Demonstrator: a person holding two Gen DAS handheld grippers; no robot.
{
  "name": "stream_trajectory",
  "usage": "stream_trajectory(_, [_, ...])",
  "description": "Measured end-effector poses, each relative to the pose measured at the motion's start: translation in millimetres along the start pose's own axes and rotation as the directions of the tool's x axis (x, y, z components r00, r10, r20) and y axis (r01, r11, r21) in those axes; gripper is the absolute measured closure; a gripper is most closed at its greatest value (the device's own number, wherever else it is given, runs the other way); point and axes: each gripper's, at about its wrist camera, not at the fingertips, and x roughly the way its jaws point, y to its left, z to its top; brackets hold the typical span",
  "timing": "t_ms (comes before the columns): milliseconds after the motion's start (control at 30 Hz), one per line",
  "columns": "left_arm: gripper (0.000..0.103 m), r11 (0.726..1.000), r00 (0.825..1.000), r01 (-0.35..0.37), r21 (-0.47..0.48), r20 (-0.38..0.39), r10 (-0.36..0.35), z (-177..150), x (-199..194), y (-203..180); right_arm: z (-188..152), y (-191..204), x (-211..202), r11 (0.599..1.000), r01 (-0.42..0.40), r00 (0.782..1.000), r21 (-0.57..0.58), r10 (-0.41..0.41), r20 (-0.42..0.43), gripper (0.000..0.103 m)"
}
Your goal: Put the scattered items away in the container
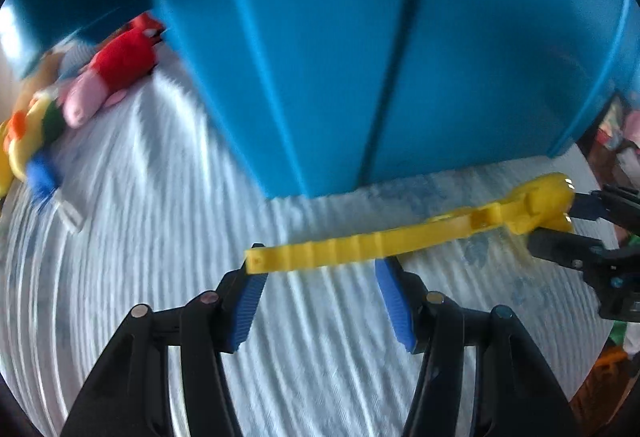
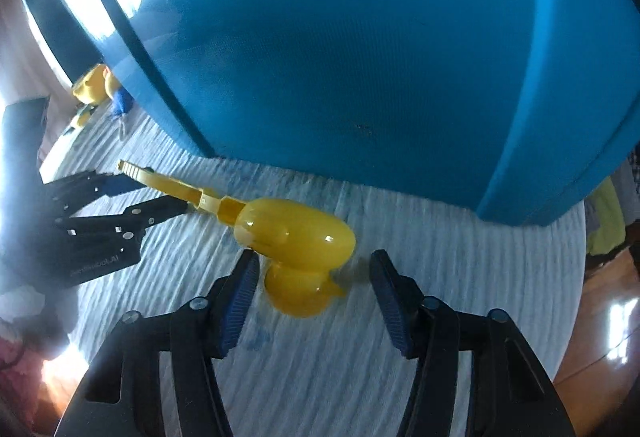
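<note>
- while both grippers reach low over the surface, a long yellow plastic toy (image 1: 400, 239) lies flat on a white ribbed cover (image 1: 168, 197), just in front of the blue container (image 1: 340, 49).
- its long axis runs roughly along the container's near wall: a thin notched handle at one end, a bulbous rounded head (image 2: 296, 233) at the other.
- in the left wrist view the handle tip points left and the head lies to the right; in the right wrist view the handle recedes up and left.
- the left gripper (image 1: 320, 269) has its blue-padded fingers (image 1: 250, 301) apart, straddling the handle end; the left pad looks to touch the tip, the right pad sits just under the handle, and i cannot tell if it presses.
- the right gripper (image 2: 314, 275) also has its fingers (image 2: 240, 301) apart, set on either side of the head; the left pad is just beside it, the right pad stands clear.
- the container's blue wall fills the upper part of both views; its inside is hidden.
- soft toys (image 1: 108, 77) in red, pink, yellow and blue lie in a row on the cover, left of the container.
- wooden floor (image 2: 600, 337) shows beyond the cover's edge.
</note>
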Motion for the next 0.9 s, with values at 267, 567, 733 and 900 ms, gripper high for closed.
stream_trajectory(267, [0.072,0.999,0.998,0.028,-0.017,0.052,-0.028,2.5,-24.4,11.6,-0.7,0.2,-10.9,1.000,0.027,0.999,0.015,-0.027,0.027,0.065])
stream_trajectory(567, [0.072,1.000,0.997,0.026,-0.003,0.066,-0.026,8.7,-93.5,19.6,3.8,27.8,-74.5,1.000,0.026,0.998,-0.013,-0.026,0.052,0.065])
stream_trajectory(733, [0.072,1.000,0.995,0.014,0.008,0.100,-0.014,18.1,-153.8,21.4,17.0,54.6,-123.6,0.999,0.028,0.995,-0.025,-0.025,0.091,0.065])
stream_trajectory(900, [0.072,1.000,0.985,-0.006,-0.008,0.173,0.007,30.8,-209.3,36.3,32.7,83.1,-168.0,0.998,0.034,0.988,-0.055,-0.026,0.151,0.065])
